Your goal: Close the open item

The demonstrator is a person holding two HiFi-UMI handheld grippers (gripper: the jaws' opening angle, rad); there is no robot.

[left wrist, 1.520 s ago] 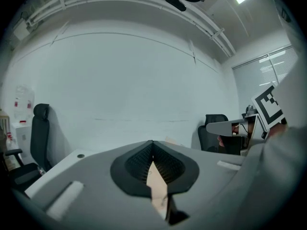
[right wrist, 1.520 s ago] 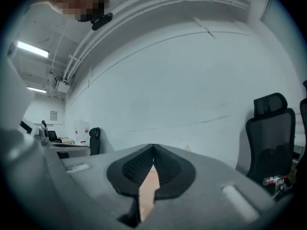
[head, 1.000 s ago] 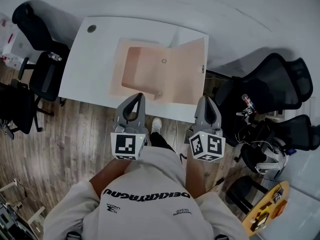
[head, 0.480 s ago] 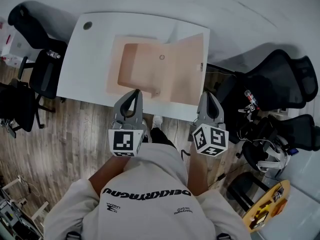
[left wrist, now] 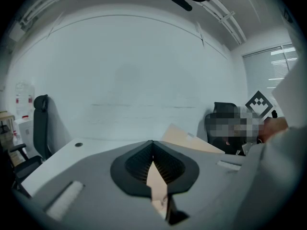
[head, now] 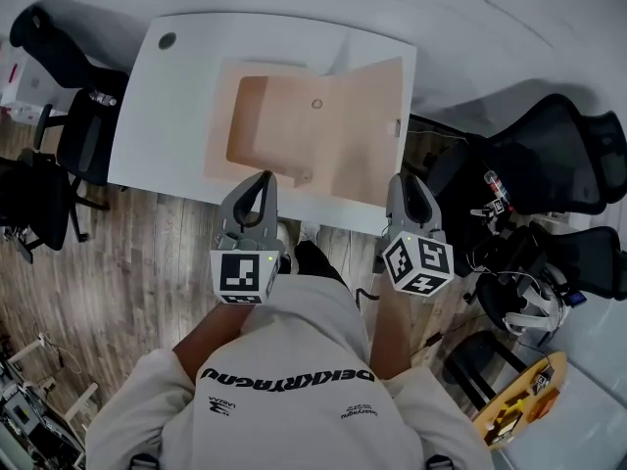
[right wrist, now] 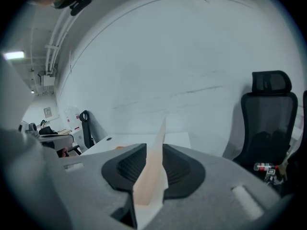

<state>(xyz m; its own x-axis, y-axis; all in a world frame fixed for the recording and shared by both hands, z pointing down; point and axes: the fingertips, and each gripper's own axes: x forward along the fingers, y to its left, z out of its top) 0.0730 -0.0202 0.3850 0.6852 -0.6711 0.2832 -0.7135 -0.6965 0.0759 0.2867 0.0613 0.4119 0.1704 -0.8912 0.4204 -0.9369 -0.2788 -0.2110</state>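
An open beige box (head: 269, 130) lies on the white table (head: 176, 96), its lid (head: 367, 135) swung out to the right. My left gripper (head: 263, 177) is at the table's front edge, just before the box's near wall. Its jaws (left wrist: 152, 143) meet at the tips and hold nothing. My right gripper (head: 404, 179) is by the lid's near right corner. Its jaws (right wrist: 153, 147) have just been opening and stand slightly apart. The lid's thin edge (right wrist: 162, 128) lines up with the gap, and the pads do not press on it.
Black office chairs stand left of the table (head: 59, 57) and to its right (head: 549, 155). A round cable hole (head: 167, 40) sits at the table's far left corner. Wooden floor (head: 127, 253) lies below the front edge, with my shoe (head: 286, 233) under it.
Both grippers have sunk a little toward the table's front edge. The right gripper's marker cube has drifted to the right. The box and lid have not moved.
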